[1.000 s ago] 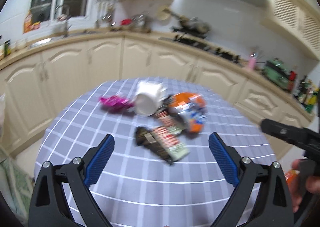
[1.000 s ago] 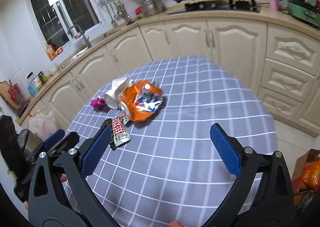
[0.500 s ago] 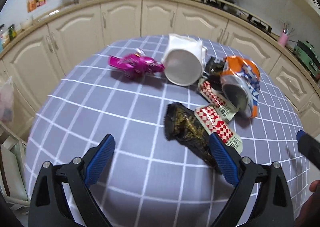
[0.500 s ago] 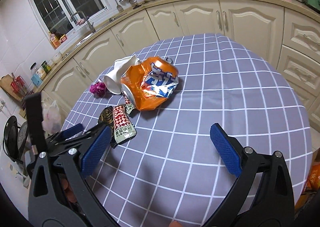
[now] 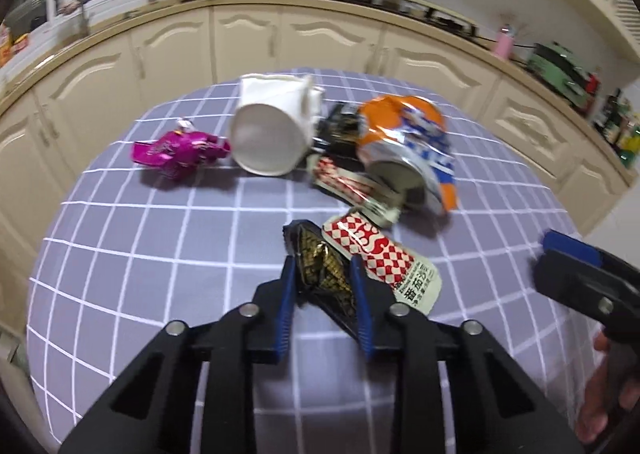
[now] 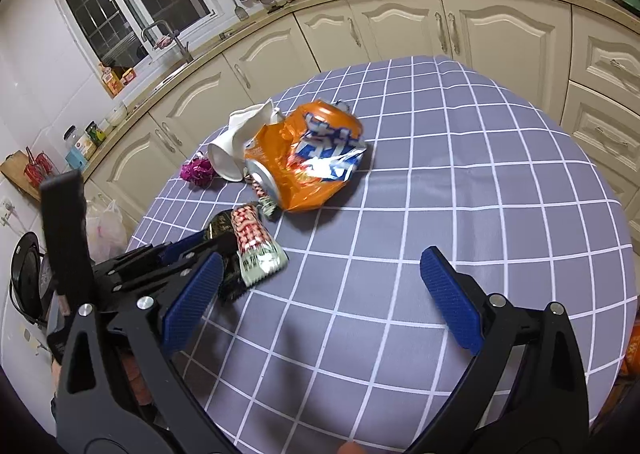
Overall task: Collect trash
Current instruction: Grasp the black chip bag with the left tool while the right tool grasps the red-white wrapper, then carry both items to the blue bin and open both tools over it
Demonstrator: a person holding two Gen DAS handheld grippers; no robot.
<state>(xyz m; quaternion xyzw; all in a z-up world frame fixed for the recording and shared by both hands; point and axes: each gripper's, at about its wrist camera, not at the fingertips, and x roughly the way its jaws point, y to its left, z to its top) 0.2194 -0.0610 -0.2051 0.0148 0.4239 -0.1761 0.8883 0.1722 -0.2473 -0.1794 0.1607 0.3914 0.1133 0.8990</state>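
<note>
Trash sits bunched on the checked tablecloth (image 5: 168,278), and my left gripper (image 5: 324,286) has just been closing: its blue pads, wide half a second ago, now stand narrow with the black-and-gold wrapper (image 5: 320,266) pinched between them. I read that as the first piece secured, though it still lies on the cloth and has yet to be lifted away.

Taking the white paper cup (image 5: 272,134) as my landmark: the pink wrapper (image 5: 180,150) lies just to its left, the crushed orange can (image 5: 408,142) to its right, a red-and-white sachet (image 5: 384,258) nearer me, touching the black wrapper's right side, and a second striped sachet (image 5: 344,182) between cup and can.

My right gripper (image 6: 320,294) hovers over bare cloth, fingers wide, holding nothing.

Its camera shows what the left one cannot: the left tool from the side, reaching in low, and the can's torn label face. It also shows a plastic bag (image 6: 106,230) beyond the table edge, possibly where the trash goes, though I cannot tell. The left camera alone shows the pads pressing the wrapper.
</note>
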